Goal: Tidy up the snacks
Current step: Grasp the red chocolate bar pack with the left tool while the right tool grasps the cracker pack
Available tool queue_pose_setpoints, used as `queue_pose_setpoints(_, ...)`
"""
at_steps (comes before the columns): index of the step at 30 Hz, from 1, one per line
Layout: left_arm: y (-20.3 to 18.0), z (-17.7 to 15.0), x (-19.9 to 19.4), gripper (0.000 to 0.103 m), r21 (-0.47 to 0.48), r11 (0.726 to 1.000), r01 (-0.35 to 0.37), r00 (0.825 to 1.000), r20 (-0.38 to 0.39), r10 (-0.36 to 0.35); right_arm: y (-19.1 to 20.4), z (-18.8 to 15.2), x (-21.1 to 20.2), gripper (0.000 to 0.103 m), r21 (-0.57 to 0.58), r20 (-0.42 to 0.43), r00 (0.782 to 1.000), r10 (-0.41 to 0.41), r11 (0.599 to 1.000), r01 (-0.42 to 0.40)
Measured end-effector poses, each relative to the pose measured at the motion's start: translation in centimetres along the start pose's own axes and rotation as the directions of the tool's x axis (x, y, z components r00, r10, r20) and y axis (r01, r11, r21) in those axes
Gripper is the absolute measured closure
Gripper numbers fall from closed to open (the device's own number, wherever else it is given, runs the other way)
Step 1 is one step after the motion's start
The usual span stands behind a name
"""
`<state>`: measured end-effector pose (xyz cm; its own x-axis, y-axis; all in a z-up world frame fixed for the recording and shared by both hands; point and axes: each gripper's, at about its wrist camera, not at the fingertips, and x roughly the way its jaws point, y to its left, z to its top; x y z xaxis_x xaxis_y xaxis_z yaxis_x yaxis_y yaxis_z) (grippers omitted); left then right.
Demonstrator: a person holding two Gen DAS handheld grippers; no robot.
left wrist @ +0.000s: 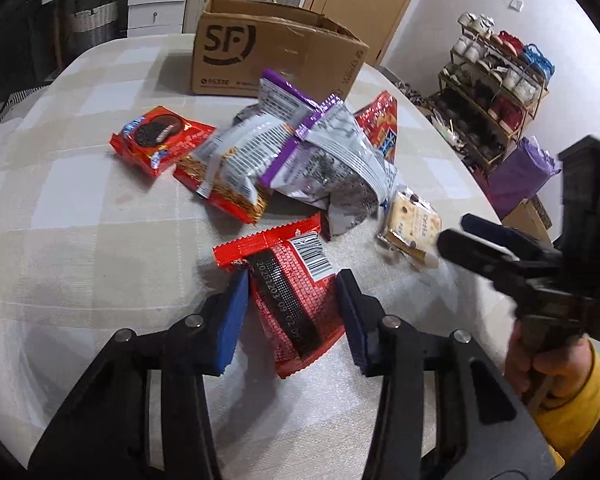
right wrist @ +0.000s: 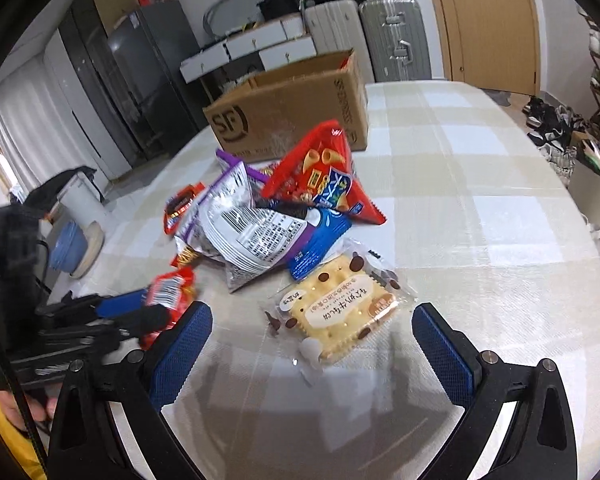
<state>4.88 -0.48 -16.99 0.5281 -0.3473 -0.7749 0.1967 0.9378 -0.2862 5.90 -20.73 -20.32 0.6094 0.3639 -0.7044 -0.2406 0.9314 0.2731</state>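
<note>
A pile of snack packets lies on the checked tablecloth before an open cardboard SF box (left wrist: 276,56). My left gripper (left wrist: 292,280) is open, its blue pads on either side of a red packet (left wrist: 296,304) lying flat, not closed on it. My right gripper (right wrist: 312,332) is open, straddling a clear-wrapped cracker pack (right wrist: 340,312); it shows in the left wrist view (left wrist: 460,244) beside that pack (left wrist: 412,232). The pile holds a silver-and-purple bag (left wrist: 324,152), a red Oreo pack (left wrist: 160,140) and a red cone-snack bag (right wrist: 324,172).
The SF box (right wrist: 296,116) stands at the table's far side. A shoe rack (left wrist: 496,88) stands right of the table, suitcases (right wrist: 396,36) and drawers behind it. A blue bowl and white container (right wrist: 76,232) sit off the left edge.
</note>
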Motion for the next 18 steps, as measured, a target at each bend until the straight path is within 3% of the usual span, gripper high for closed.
queue_pose_setpoints(13,2.3,-0.3,-1.3,0.062,-0.042,0.999,0.023,0.999,0.027,-0.022,1.0,0.4,4.3,0.005,-0.089,-0.084,0.991,-0.107,0.991,0.099)
queue_pose_setpoints(18,2.3,-0.5,-1.4,0.062,-0.051,0.998,0.022,0.999,0.027,-0.021,1.1,0.4,4.4,0.018,-0.104,-0.074,0.988,-0.136,0.986,0.128)
